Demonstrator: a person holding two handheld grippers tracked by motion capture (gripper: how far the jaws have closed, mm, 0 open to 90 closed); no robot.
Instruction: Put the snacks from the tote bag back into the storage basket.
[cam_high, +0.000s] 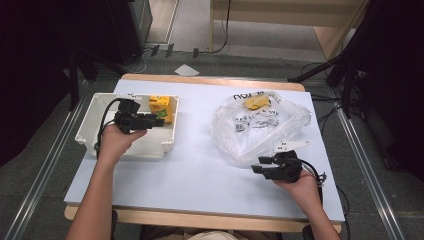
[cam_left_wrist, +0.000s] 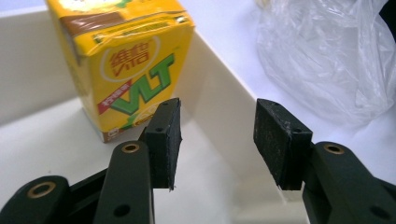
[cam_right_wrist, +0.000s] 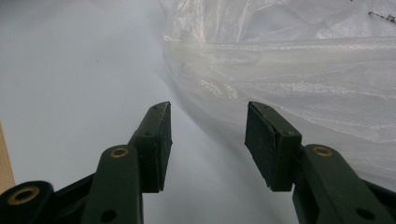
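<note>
A yellow drink carton (cam_high: 161, 107) (cam_left_wrist: 126, 65) stands upright in the far right corner of a white plastic bin (cam_high: 90, 120) (cam_left_wrist: 210, 93). My left gripper (cam_high: 159, 119) (cam_left_wrist: 217, 135) hovers over the bin just short of the carton. It is open, its jaws are empty, and the carton lies beyond the left jaw. A crumpled clear plastic bag (cam_high: 260, 125) (cam_right_wrist: 289, 70) lies on the right half of the table with a yellow item (cam_high: 256, 102) inside. My right gripper (cam_high: 259, 165) (cam_right_wrist: 208, 140) rests open at the bag's near edge, nothing between its pads.
The table top (cam_high: 200, 165) is pale blue with a wooden rim. The bag (cam_left_wrist: 327, 60) lies past the bin's right wall. A white sheet (cam_high: 186, 70) lies on the floor behind the table, with dark stands and cables on both sides.
</note>
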